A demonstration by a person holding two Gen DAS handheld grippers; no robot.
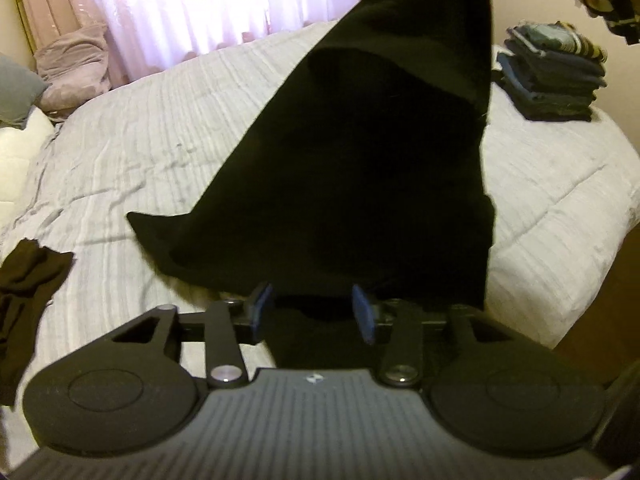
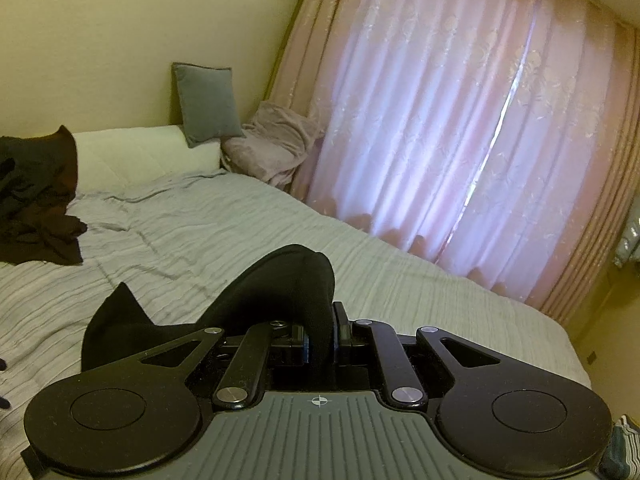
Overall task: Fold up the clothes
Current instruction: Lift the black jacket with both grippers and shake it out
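Black garment [image 1: 360, 152] hangs lifted over the bed [image 1: 152, 160]

Soft, limp and light, it drapes from the right claw [image 2: 333, 332], clamped on a bunched edge; the left claw [image 1: 312, 312] stands apart around its lower hem, best gripped there. Folded stack [image 1: 552, 76] sits at the bed's far right corner.

The left gripper [image 1: 314, 312] is black with a grey ridged plate and blue pads [image 1: 362, 312]. The right gripper [image 2: 320, 334] looks the same, with round silver screws [image 2: 404, 394].
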